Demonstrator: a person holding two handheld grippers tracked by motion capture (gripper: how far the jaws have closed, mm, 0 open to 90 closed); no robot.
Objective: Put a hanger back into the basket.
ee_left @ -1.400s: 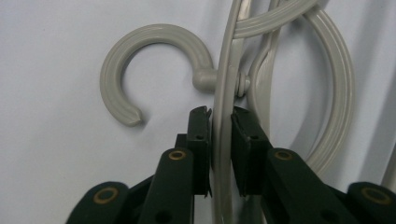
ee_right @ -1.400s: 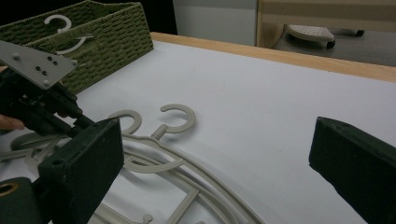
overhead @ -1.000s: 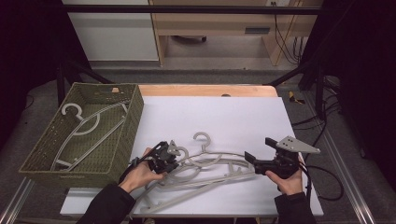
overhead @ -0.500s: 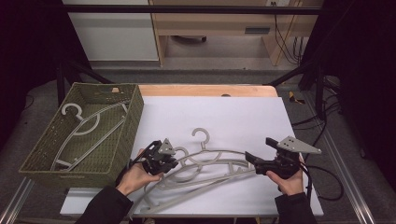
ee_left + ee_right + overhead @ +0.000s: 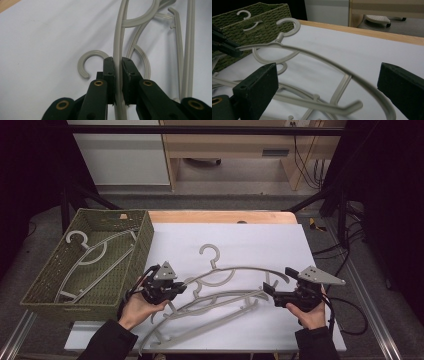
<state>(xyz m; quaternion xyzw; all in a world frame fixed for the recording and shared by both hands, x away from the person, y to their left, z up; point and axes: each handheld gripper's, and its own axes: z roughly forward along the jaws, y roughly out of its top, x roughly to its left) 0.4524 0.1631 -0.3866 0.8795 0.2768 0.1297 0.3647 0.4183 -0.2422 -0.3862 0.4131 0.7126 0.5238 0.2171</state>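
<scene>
A pale grey plastic hanger (image 5: 235,270) is tilted up off the white table top, its hook (image 5: 210,252) pointing away from me. My left gripper (image 5: 172,287) is shut on the hanger's left arm; in the left gripper view that arm (image 5: 117,45) runs between the closed jaws of the left gripper (image 5: 118,62). My right gripper (image 5: 267,291) stands open at the hanger's right end. In the right gripper view the arm (image 5: 324,62) passes between the wide-apart jaws of the right gripper (image 5: 329,82) without touching either.
Two more grey hangers (image 5: 220,305) lie overlapped on the table beneath the raised one. A green woven basket (image 5: 70,297) at the left holds another hanger (image 5: 92,255). The white sheet (image 5: 250,235) ends at a wooden edge (image 5: 220,216) at the back.
The left gripper has raised the top hanger's left end, and its hook has moved away from me, off the pile. The right gripper has stayed open and almost still.
</scene>
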